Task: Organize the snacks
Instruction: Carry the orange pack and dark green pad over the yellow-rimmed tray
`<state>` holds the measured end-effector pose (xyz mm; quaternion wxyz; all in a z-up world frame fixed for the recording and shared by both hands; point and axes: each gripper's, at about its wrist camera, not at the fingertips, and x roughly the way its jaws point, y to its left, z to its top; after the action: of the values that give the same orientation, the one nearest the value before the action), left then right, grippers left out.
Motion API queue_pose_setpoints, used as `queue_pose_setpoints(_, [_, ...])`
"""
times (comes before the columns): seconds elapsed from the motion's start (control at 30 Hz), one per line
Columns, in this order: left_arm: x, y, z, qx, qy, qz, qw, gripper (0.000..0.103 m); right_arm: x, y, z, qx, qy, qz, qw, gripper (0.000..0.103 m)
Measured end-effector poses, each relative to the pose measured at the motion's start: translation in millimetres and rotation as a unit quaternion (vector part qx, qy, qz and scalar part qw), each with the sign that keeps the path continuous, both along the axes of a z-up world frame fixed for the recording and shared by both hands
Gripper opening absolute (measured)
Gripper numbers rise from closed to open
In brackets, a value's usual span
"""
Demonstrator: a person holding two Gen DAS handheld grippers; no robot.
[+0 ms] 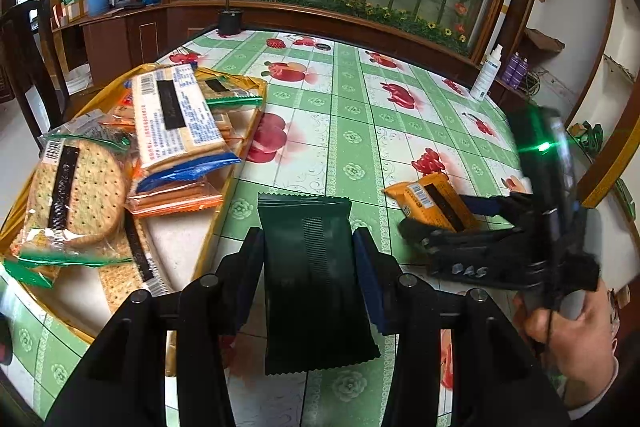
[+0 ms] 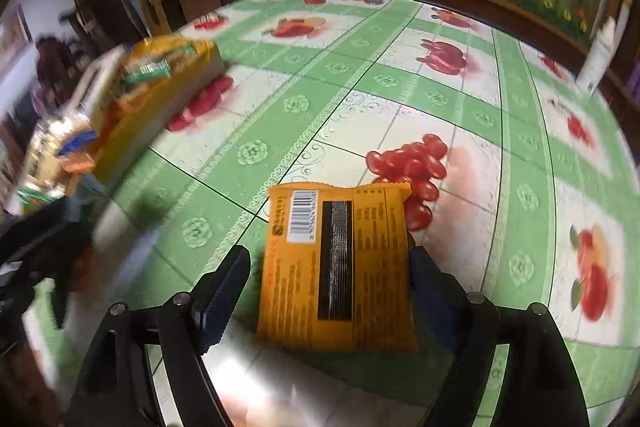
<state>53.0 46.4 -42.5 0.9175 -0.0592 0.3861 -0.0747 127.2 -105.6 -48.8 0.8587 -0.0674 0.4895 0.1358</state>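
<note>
Left hand-held gripper (image 1: 308, 239) clamps a plain dark-green sachet (image 1: 312, 279) with serrated ends above the worktop (image 1: 352, 131), beside the yellow tray (image 1: 240, 167) of biscuit packs. Right hand-held gripper (image 2: 328, 267), jaws parted, straddles an orange barcoded packet (image 2: 336, 267) lying on the worktop.

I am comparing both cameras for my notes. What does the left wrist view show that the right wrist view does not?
Only the left wrist view shows the dark green packet gripped by the left gripper, and a spray bottle.

Only the right wrist view shows the orange packet's barcode side up close.

Both show the orange packet, the yellow tray of crackers and the fruit-print tablecloth.
</note>
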Motion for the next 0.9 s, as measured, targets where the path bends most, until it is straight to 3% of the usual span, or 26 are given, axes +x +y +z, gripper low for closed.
queue_pose_setpoints(0.07, [-2, 5, 3, 0.004, -0.006, 0.007, 0.9999, 0.043, 1, 7, -5, -0.01, 0.005, 0.007, 1.0, 0.081])
queue_pose_setpoints(0.13, [-2, 9, 6, 0.005, -0.01, 0.014, 0.9998, 0.043, 1, 9, -3, 0.003, -0.002, 0.008, 1.0, 0.071])
queue_pose_setpoints(0.37, [-8, 25, 22, 0.026, -0.041, 0.041, 0.998, 0.043, -5, 10, 13, 0.087, -0.015, 0.018, 0.996, 0.071])
queue_pose_setpoints(0.9, [-13, 46, 22, 0.045, -0.054, 0.07, 0.9951, 0.044, -21, 30, 44, 0.193, -0.02, 0.053, 0.98, 0.071])
